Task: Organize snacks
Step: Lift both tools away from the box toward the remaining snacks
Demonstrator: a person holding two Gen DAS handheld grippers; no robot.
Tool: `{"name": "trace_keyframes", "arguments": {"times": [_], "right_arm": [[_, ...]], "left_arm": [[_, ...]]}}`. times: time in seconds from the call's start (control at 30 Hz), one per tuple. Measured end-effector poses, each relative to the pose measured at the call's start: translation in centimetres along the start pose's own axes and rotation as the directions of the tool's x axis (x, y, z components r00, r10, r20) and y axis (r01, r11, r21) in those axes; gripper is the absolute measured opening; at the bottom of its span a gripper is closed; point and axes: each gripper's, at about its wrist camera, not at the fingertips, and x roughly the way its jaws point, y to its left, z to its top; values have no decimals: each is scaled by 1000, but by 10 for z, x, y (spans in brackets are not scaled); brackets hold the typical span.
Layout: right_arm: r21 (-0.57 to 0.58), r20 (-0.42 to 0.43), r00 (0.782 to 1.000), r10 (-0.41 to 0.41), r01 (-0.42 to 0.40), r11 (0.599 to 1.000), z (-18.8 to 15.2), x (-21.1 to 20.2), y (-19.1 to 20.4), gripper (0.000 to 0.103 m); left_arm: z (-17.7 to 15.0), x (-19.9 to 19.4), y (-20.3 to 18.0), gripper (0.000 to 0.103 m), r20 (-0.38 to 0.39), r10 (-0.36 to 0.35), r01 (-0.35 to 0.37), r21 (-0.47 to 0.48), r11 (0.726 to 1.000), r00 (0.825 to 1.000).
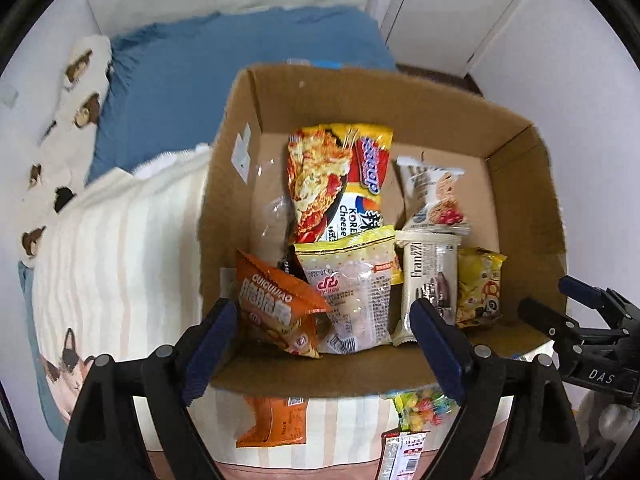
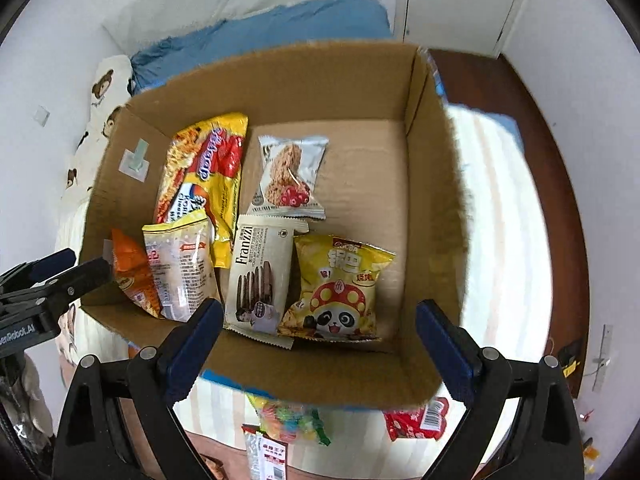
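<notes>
An open cardboard box (image 1: 516,184) (image 2: 436,208) stands on the bed and holds several snack packs: a yellow noodle pack (image 1: 340,176) (image 2: 208,172), an oat cookie pack (image 1: 436,196) (image 2: 290,176), a Franzzi pack (image 1: 430,280) (image 2: 260,272), a yellow panda pack (image 1: 480,284) (image 2: 336,288), a clear pack (image 1: 356,292) (image 2: 180,272) and an orange pack (image 1: 280,308) (image 2: 132,272). My left gripper (image 1: 324,340) is open and empty over the box's near edge, beside the orange pack. My right gripper (image 2: 320,352) is open and empty above the near wall.
Loose snacks lie on the striped bedding in front of the box: an orange pack (image 1: 274,420), a colourful candy bag (image 1: 424,404) (image 2: 292,420), a red pack (image 2: 416,418) and a white-red pack (image 1: 400,456) (image 2: 268,456). A blue pillow (image 1: 224,76) lies behind the box.
</notes>
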Motion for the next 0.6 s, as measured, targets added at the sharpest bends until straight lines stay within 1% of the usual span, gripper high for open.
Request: {"name": "trace_keyframes", "arguments": {"times": [0.03,0.13,0.3,0.4,0.47,0.6], "right_arm": [[0,19,1000,-2,2,1000,-4,-7,1,99],[-4,86,996,-21,22,1000,-16,-27,4,99],[-5,169,985,-35,37,999,-41,-58,6,99],[-12,211,977,-39,43,999,-53,-73,11,99],[-16,238,970,-41,46,999,-61,-84,14,99],[-20,288,957,-36,44,999,-80,-107,19,99]], "left_arm": [[-6,-9,-3,89,29,6,-6,7,1000,1000],[-18,-27,-7,89,87,26,-27,19,999,996],[-39,-51,-10,89,163,44,-48,25,999,986],[-51,-64,-13,89,209,57,-64,27,998,976],[-59,-77,-14,89,248,66,-74,24,997,967],[-69,-96,-16,89,302,68,-77,16,997,951]]}}
